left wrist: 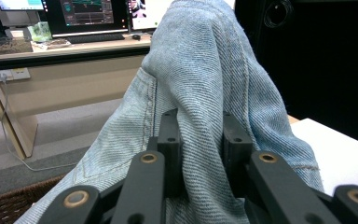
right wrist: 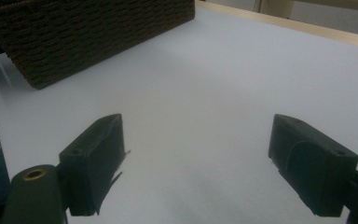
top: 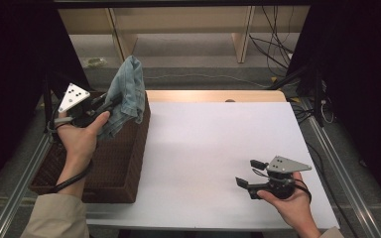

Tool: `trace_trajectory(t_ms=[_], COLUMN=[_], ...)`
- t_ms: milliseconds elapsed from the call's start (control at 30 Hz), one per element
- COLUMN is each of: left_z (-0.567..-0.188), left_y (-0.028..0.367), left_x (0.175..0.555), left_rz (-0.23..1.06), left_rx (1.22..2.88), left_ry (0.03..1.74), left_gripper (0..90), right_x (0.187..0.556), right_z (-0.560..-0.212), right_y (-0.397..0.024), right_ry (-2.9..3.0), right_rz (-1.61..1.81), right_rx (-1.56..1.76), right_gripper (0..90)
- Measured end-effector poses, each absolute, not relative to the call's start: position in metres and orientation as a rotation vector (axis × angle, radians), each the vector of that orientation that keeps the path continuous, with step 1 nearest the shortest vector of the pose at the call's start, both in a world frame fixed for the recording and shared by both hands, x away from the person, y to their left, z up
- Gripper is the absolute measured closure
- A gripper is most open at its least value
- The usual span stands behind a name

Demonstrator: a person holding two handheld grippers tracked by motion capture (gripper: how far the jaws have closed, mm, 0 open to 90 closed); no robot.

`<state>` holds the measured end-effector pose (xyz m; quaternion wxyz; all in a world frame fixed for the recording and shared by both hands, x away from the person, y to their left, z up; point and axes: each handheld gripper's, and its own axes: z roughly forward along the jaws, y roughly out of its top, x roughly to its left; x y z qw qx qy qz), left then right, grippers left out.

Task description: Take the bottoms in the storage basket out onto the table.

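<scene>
Left gripper raised over the far end of the wicker basket, jaws clamped on a fold of light blue denim cloth. In the left gripper view both black jaws press into the cloth from either side, with a ridge of fabric bunched between them; the rest rises above the jaw tips and drapes down past them on both sides. A stitched seam runs down the cloth just left of the left jaw. From above, the cloth stands up beyond the gripper's tips and hangs down toward the basket rim; whether its lower edge touches the basket, cannot tell. Basket sits under and behind this gripper, on the left edge of the white table top. Left hand wraps the gripper body, grey three-cornered plate on top. Right gripper well apart from the cloth, held low over the near right part of the table, jaws spread wide with nothing between them; the right gripper view shows bare white surface in the gap and the basket ahead and to the left of its jaws. Right hand grips it from behind.
</scene>
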<state>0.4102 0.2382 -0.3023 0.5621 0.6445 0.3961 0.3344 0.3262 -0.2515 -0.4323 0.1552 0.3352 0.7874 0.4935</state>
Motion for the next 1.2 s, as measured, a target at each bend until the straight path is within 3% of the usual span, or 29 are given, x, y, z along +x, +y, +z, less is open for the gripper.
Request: trace_trajectory(t_ms=[1200], left_z=[-0.296], left_y=[0.223], left_x=[0.403], left_rz=[0.763], left_rx=[1.532], left_ry=[0.877], left_gripper=[73.9], right_x=[0.326], right_z=[-0.432], right_y=[-0.251], right_ry=[2.256], right_rz=[1.414], right_rx=[0.961], right_gripper=[19.5])
